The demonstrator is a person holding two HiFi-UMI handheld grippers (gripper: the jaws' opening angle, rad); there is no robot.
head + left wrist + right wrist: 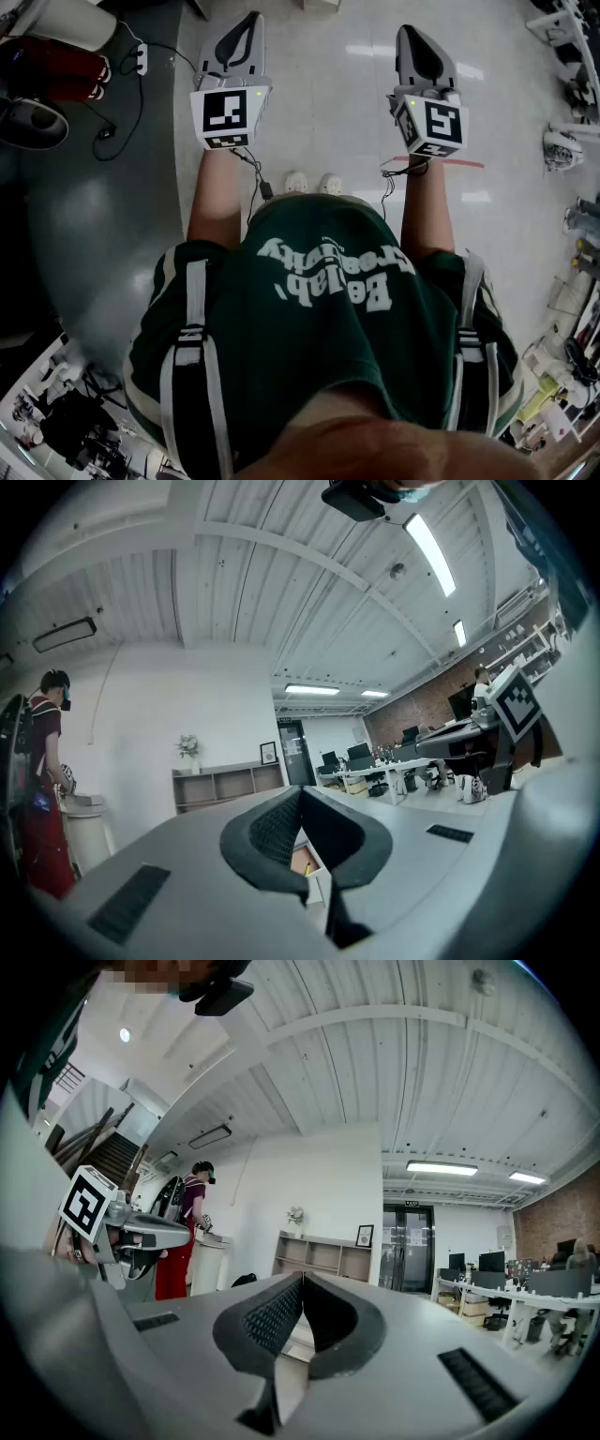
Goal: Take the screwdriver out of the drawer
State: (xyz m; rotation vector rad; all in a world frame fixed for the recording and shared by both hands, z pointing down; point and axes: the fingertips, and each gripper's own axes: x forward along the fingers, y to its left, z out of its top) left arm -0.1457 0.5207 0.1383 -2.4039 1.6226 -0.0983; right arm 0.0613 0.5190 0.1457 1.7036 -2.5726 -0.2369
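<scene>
Progress: not started | left gripper (pixel 300 793), right gripper (pixel 302 1281): fingers pressed together, empty | drawer (pixel 302 858) open well ahead, yellow speck (pixel 307 868) inside, maybe the screwdriver | to do: approach, grab, lift out

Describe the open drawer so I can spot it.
Start at the wooden shelf against the white wall in the left gripper view. Nearer, through the gap under the shut jaws, is a white unit; only its open drawer shows a brown inside.

Left tool (pixel 246 28), right tool (pixel 412 37) level, jaws together, seemingly empty
</scene>
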